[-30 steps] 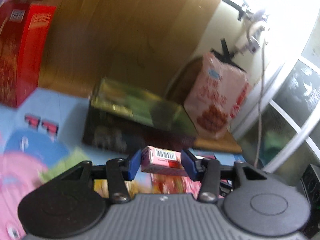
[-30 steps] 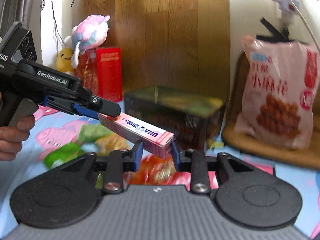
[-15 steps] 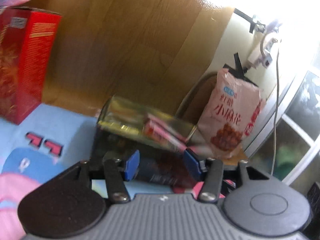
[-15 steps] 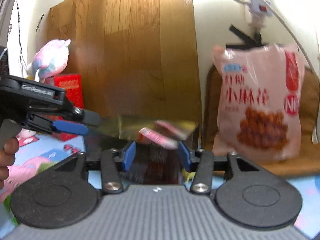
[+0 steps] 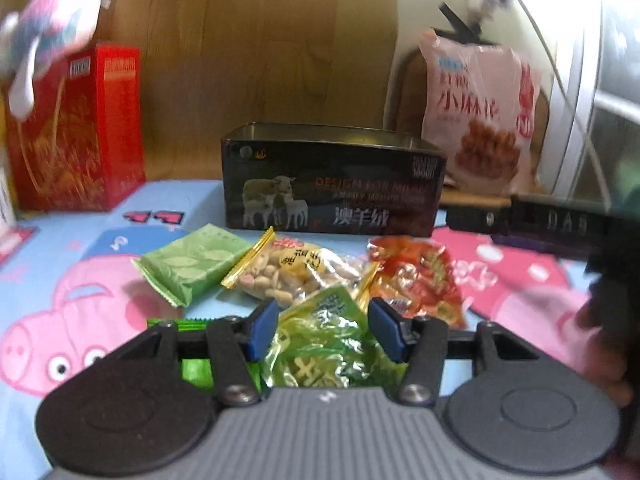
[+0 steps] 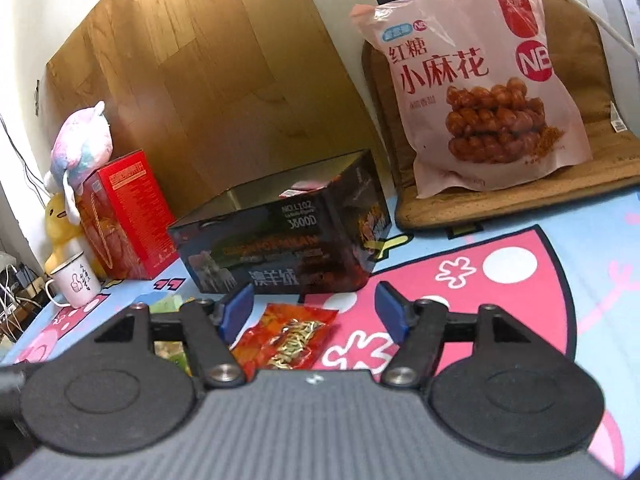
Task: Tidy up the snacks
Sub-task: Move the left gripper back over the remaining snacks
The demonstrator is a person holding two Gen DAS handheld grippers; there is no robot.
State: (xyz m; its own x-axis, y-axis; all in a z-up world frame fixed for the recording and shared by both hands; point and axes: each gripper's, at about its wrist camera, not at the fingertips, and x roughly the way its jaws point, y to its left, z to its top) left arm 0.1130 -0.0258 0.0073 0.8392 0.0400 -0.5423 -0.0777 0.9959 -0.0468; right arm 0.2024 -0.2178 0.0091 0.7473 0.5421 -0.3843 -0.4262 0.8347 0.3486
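Note:
My left gripper (image 5: 324,330) is open low over the cartoon mat, a crinkly green snack packet (image 5: 320,344) lying loose between its blue pads. Ahead lie a pale green packet (image 5: 196,260), a peanut packet (image 5: 296,268) and a red packet (image 5: 416,276). Behind them stands the open dark tin box (image 5: 332,184). My right gripper (image 6: 314,312) has its jaws opening with nothing pressed between them; the red packet (image 6: 288,336) lies under it. Inside the tin box (image 6: 280,240) a bit of a pink box (image 6: 298,190) shows.
A tall red box (image 6: 124,216) with a plush toy (image 6: 82,148) on it and a white mug (image 6: 74,284) stand left of the tin. A big pink snack bag (image 6: 480,80) leans on a brown cushion (image 6: 520,200) at the right. The other tool's dark body (image 5: 560,224) crosses the left view's right edge.
Both grippers held the long pink box a second ago; they let go and it dropped into the tin. The left gripper swung down to the packets, and the right jaws widened.

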